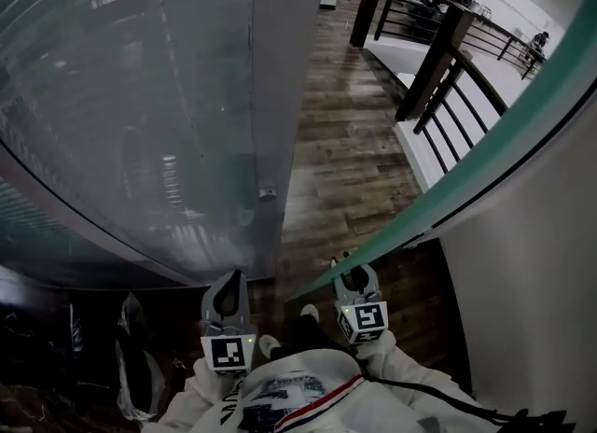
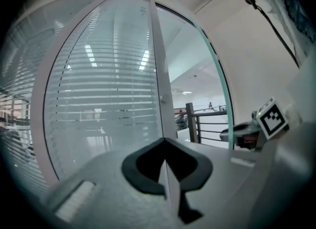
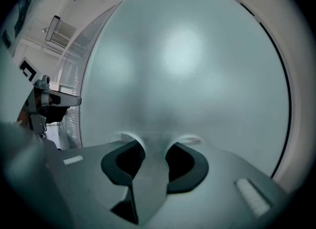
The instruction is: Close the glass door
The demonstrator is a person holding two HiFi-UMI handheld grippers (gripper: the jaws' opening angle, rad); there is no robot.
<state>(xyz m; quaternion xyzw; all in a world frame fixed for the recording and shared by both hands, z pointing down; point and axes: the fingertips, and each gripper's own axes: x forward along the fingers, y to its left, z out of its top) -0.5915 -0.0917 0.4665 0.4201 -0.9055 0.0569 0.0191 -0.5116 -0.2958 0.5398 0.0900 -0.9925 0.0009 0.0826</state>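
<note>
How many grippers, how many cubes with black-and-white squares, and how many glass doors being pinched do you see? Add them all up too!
Grippers: 2, the left gripper and the right gripper
Square-marked cubes: 2
Pinched glass door: 1, between the right gripper's jaws
Total: 5

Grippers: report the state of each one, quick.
Left gripper: closed, nothing between its jaws.
Right gripper: closed on the edge of the glass door.
</note>
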